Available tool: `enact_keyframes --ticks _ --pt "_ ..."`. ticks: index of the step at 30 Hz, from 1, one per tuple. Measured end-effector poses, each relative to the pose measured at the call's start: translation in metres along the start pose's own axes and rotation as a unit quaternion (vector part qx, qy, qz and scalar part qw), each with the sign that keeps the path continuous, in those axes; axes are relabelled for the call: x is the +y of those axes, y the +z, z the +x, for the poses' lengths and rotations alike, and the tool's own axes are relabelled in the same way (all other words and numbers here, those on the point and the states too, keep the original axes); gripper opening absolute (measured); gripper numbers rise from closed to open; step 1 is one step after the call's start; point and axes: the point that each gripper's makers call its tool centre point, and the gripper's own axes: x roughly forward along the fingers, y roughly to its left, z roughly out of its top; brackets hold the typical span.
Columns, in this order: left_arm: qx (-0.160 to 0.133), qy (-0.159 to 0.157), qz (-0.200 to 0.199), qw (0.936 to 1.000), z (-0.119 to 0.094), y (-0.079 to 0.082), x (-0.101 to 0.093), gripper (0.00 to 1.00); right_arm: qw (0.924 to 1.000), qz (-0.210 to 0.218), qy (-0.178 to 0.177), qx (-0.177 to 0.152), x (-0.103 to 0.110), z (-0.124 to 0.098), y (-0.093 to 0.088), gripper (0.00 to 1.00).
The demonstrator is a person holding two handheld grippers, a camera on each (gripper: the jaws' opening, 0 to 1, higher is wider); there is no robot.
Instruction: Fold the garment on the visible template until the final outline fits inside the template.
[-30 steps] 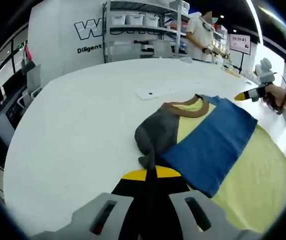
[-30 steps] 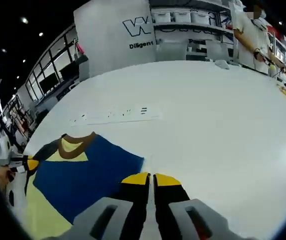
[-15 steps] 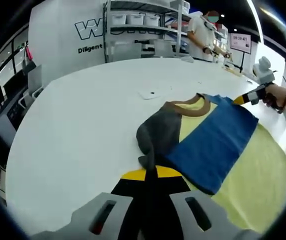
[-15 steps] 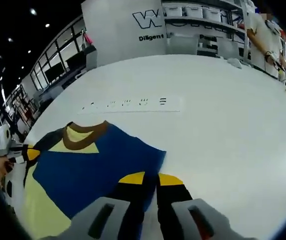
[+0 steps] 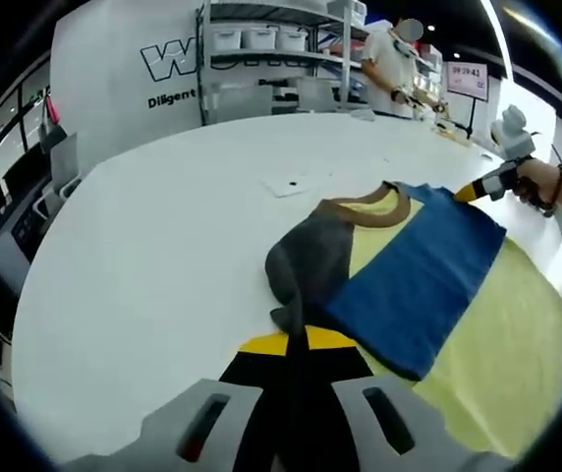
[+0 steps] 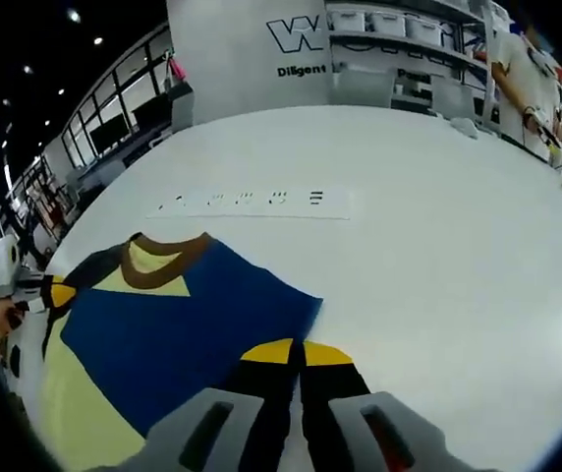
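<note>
Since a second ago my right gripper has drifted back toward the garment, jaws together on nothing. Left gripper stays shut beside the grey sleeve. Garment lies half-folded on the surface; more folds needed.

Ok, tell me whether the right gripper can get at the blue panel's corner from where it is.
Probably yes: the right gripper, jaws together, sits just beside the blue panel corner, with bare table around and nothing between.

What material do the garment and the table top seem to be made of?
The garment looks like soft matte knit cloth: it lies limp and folds flat, with a ribbed-looking brown collar. The table looks like smooth white laminate or painted board, faintly glossy; uncertain.
</note>
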Motion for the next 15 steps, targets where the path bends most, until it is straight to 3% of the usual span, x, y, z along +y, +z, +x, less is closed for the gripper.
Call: enact_keyframes --ticks 15 --pt "-0.012 -0.027 0.001 0.9995 0.013 0.010 -0.031 0.06 0.9995 0.002 -0.031 0.000 -0.036 -0.013 0.002 0.00"
